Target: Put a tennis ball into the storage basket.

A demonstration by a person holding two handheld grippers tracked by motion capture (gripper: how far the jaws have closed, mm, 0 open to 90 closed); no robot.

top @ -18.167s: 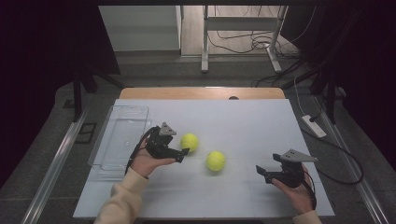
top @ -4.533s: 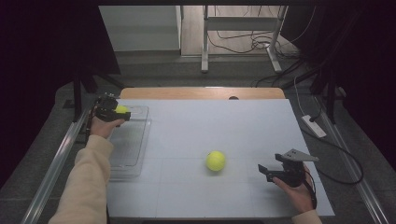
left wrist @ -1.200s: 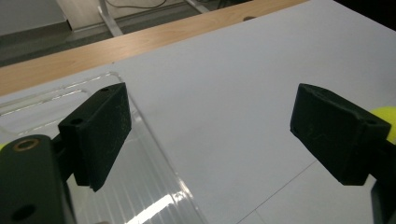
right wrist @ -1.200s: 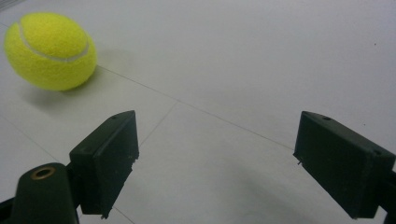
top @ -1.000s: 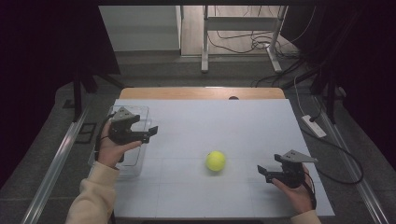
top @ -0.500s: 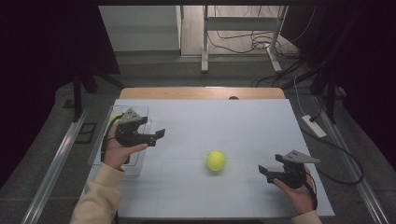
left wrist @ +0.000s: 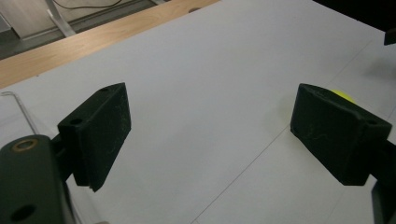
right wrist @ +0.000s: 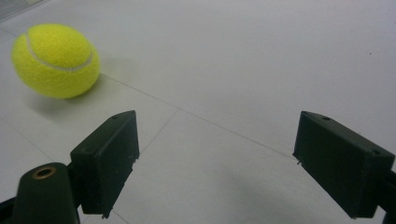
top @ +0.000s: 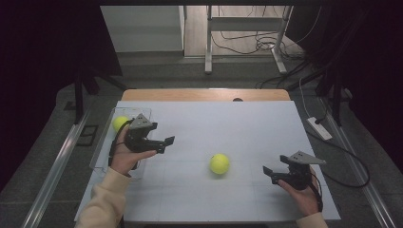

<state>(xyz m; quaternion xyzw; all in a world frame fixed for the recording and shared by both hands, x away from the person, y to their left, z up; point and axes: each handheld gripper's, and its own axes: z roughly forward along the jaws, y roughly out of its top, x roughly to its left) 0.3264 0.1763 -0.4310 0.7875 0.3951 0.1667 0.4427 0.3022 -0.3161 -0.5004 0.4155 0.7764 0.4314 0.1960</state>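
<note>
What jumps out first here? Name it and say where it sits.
A bright yellow tennis ball lies alone mid-table on the white sheet, between the two open grippers. A second yellow ball sits in the clear tray at the table's left edge, behind the left gripper. The right gripper rests near the right edge.

Fuzzy felt tennis ball (right wrist: 55, 60), matt white table (top: 228, 128), clear plastic tray (top: 102, 142)

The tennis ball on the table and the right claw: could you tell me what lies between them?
Nothing: in the high view, only bare white table separates the tennis ball from the right claw.
</note>
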